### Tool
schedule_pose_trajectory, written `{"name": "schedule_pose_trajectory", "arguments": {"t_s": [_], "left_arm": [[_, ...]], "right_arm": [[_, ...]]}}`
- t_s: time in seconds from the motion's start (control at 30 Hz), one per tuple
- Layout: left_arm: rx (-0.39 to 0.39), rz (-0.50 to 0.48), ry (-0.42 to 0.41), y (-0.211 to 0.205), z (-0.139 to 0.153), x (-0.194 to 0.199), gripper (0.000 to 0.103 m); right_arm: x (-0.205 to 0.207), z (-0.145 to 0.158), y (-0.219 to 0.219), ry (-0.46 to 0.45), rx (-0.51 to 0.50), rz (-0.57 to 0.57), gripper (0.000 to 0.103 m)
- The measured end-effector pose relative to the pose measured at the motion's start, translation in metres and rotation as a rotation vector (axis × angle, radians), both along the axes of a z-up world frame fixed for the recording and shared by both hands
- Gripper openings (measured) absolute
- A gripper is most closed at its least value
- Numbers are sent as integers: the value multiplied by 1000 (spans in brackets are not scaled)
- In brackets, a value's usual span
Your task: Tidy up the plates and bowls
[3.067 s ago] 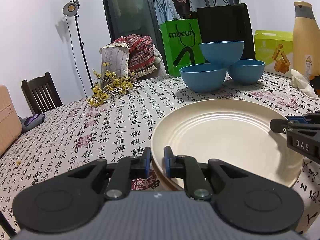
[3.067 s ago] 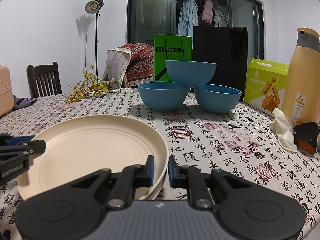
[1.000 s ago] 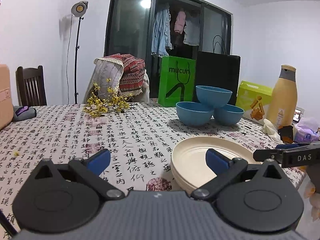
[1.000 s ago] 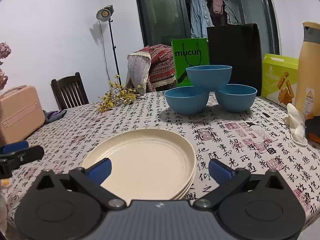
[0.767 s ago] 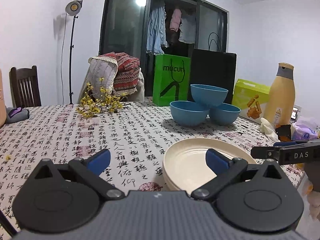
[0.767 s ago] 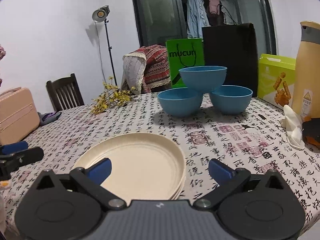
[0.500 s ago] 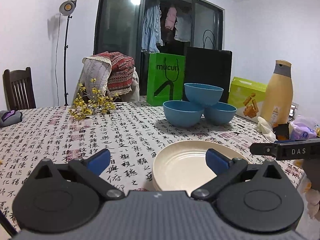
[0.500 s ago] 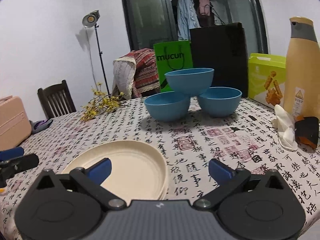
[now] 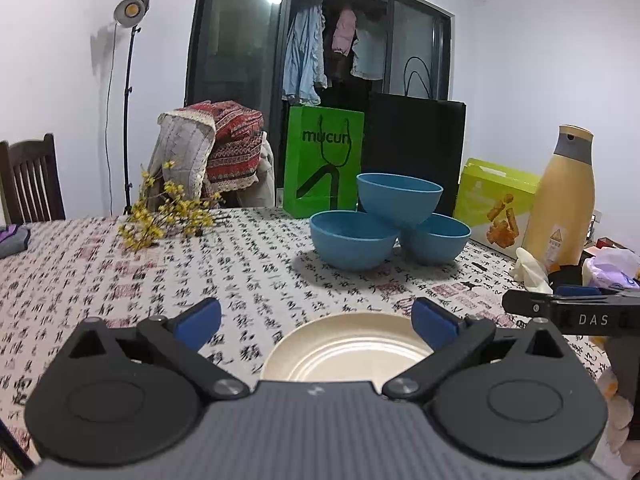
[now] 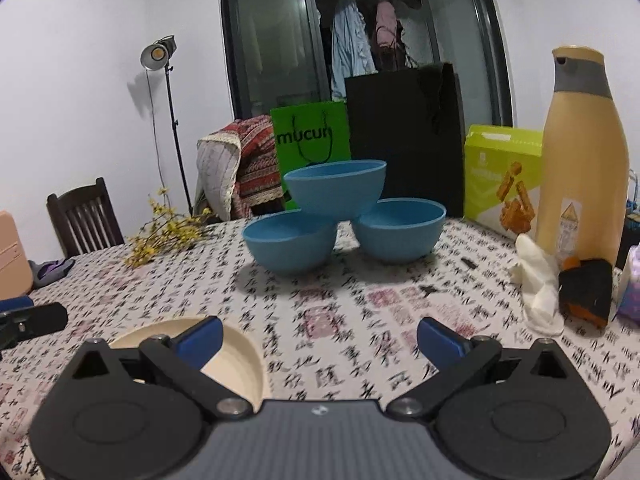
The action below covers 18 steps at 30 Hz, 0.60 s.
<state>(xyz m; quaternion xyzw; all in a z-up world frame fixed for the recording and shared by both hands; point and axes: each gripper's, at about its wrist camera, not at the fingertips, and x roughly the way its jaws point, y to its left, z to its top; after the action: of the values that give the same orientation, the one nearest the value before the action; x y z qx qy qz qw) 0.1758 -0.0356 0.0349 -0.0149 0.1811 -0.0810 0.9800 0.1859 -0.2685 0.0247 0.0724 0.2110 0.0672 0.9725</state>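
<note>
A stack of cream plates (image 9: 352,354) lies near the table's front edge, seen low and left in the right wrist view as cream plates (image 10: 236,364). Three blue bowls stand farther back: two on the cloth and a third bowl (image 9: 399,199) perched on their rims, again visible as blue bowls (image 10: 336,192). My left gripper (image 9: 316,322) is open above the plates and holds nothing. My right gripper (image 10: 319,340) is open too, empty, to the right of the plates. Each gripper's tip shows at the edge of the other's view.
A tall tan bottle (image 10: 580,156), a green snack box (image 10: 502,176), a white glove (image 10: 538,284) and a black-orange item (image 10: 586,292) crowd the right side. Green and black bags (image 9: 324,168) stand behind the bowls. Yellow flowers (image 9: 168,212) lie at the left.
Both grippers, shut on the plate stack's rim three seconds ago, have opened and drawn back from it. The plates stay on the table. The views have kept shifting over the last second.
</note>
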Motion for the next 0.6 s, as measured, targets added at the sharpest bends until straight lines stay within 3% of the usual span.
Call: {"name": "schedule_pose_trajectory", "arguments": {"t_s": [0.6], "left_arm": [[-17, -20, -11, -32, 27, 48, 103]], "right_arm": [[32, 29, -12, -84, 9, -30, 103]]}}
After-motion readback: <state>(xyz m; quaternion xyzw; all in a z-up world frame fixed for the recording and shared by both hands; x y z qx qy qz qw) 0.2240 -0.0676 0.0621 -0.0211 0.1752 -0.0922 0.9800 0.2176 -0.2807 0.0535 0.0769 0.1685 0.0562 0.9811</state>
